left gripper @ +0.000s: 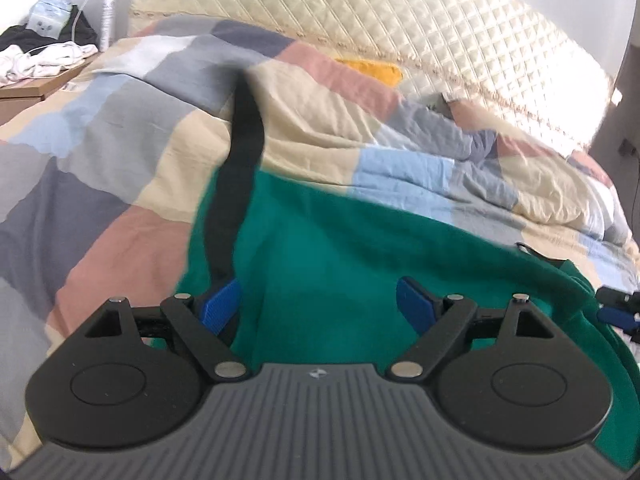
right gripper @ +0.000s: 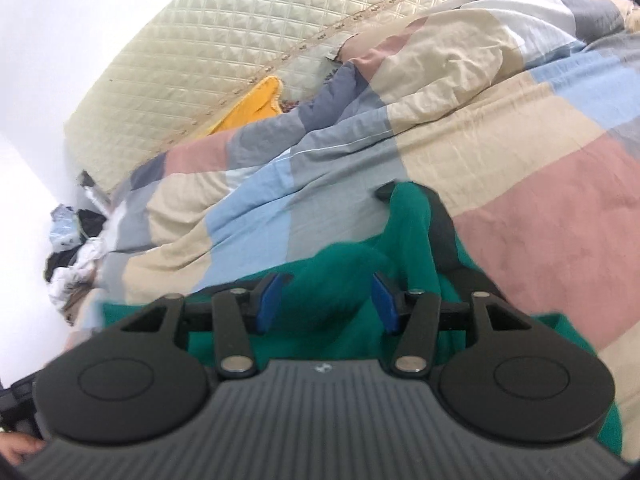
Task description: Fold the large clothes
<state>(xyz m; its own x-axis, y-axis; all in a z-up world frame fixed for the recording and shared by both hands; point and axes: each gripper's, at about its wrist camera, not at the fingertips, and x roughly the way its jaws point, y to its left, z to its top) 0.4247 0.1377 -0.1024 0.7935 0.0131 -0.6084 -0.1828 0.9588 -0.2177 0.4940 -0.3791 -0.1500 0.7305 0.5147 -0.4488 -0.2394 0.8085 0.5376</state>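
Left wrist view: left gripper (left gripper: 320, 308) hangs low over the green garment (left gripper: 344, 248), jaws spread wide with green cloth showing between the blue pads (left gripper: 222, 306), nothing pinched.
Right wrist view: right gripper (right gripper: 326, 300) sits just above the same green garment (right gripper: 344, 296), jaws parted, a raised fold of cloth standing between the blue pads (right gripper: 268, 300); whether the pads touch it I cannot tell.
Garment position: spread on the bed over the patchwork quilt (left gripper: 120, 128), near edge under both grippers.
Black trim: a dark strip (left gripper: 240, 152) runs from the left pad up across the quilt; in the right view a dark band (right gripper: 444, 220) edges the raised green fold.
Other gripper: part of the right gripper (left gripper: 618, 312) shows at the right edge of the left view.
Surroundings: quilted cream headboard (left gripper: 400, 20), yellow cloth (left gripper: 372, 70) at its foot, bedside stand (left gripper: 36, 88) heaped with clothes.
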